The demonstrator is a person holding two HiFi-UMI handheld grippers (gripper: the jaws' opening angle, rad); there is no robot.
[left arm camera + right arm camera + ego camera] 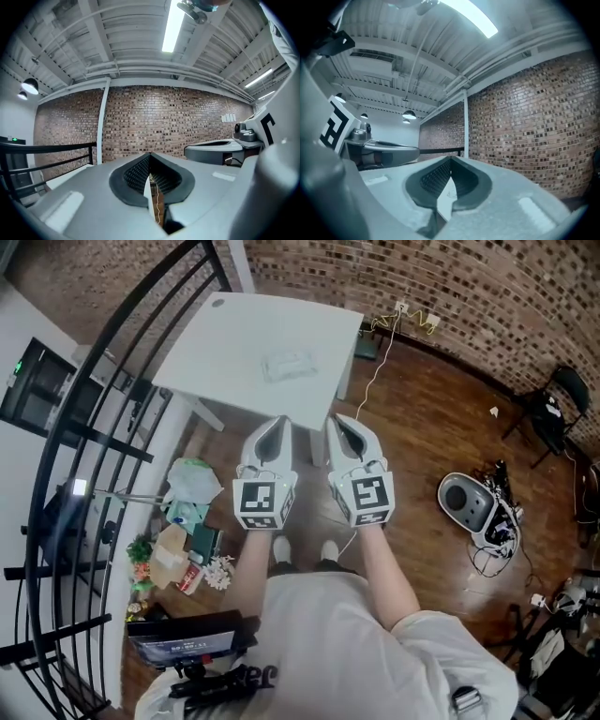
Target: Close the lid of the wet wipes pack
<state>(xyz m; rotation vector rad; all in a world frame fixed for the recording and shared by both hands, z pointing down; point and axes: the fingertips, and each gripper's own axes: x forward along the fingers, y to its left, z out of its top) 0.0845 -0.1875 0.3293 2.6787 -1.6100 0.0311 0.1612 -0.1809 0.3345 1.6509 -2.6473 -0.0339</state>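
Grippers (278,420) (337,418) before white table (220,348), brick wall (450,287)

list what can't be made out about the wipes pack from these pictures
Wipes pack lid: too small in the head view to tell open or shut.
Pack's print: too small, head view.
Pack in both gripper views: not shown; left gripper and right gripper face the brick wall and ceiling.

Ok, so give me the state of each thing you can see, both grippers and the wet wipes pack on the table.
left gripper: shut, nothing between the jaws, held in the air.
right gripper: shut, nothing between the jaws, held beside the left one.
wet wipes pack: lying flat on the white table, untouched; too small to tell if the lid is open.
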